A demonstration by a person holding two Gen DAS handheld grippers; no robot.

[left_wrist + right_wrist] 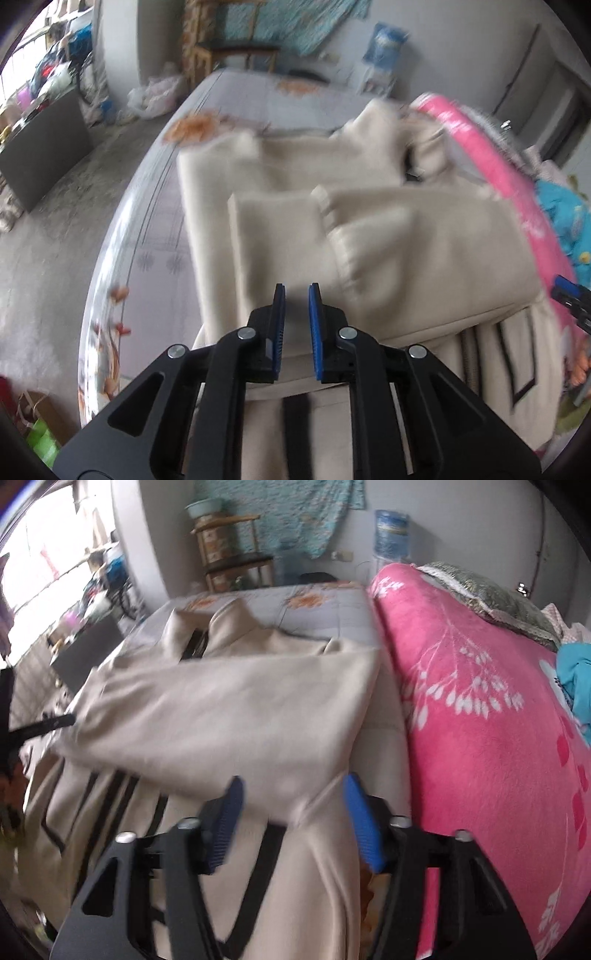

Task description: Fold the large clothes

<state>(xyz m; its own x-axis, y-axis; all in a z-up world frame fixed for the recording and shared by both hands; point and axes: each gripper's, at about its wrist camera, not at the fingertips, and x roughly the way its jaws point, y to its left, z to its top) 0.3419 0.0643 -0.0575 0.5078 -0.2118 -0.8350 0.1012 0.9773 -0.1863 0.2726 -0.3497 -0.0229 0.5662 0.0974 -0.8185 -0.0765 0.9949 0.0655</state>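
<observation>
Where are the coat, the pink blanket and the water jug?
coat (229, 709), right wrist view, on the folded-over beige panel.
pink blanket (480, 709), right wrist view, on its flowered top.
water jug (391, 535), right wrist view, on the blue bottle's middle.

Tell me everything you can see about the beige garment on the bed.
The beige garment is large, of soft, thick-looking cloth with dark stripes on its near part. It lies spread on the grey flowered bedsheet, sleeves folded across the body, collar at the far end. Its right edge meets the pink blanket. Neither open gripper grips it.
</observation>
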